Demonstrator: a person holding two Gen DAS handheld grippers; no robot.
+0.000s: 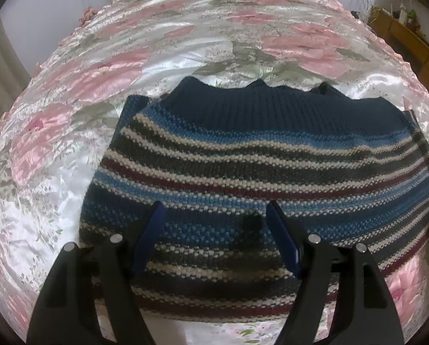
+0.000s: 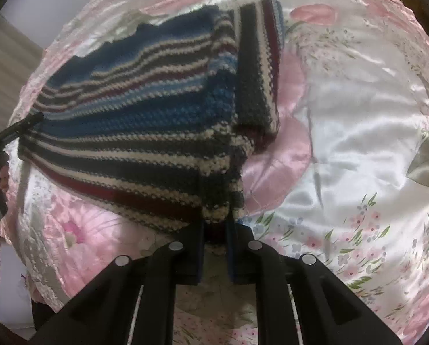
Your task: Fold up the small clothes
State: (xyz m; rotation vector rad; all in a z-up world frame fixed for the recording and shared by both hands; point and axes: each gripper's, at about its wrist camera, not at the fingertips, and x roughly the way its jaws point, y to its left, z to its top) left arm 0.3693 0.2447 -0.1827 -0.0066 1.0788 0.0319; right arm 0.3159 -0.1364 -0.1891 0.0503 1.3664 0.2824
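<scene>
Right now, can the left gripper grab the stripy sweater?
Probably yes. The left gripper is open, its fingers spread right over the striped sweater, and nothing lies between them. The right gripper already pinches a corner, so that shouldn't block it.

Striped sweater [image 1: 243, 166]: chunky rough knit, matt. Bedspread [image 2: 358, 132]: glossy satin, smooth, wrinkled. Hand-held gripper [image 1: 214, 215] arms: matt black plastic, shiny metal pins.
</scene>
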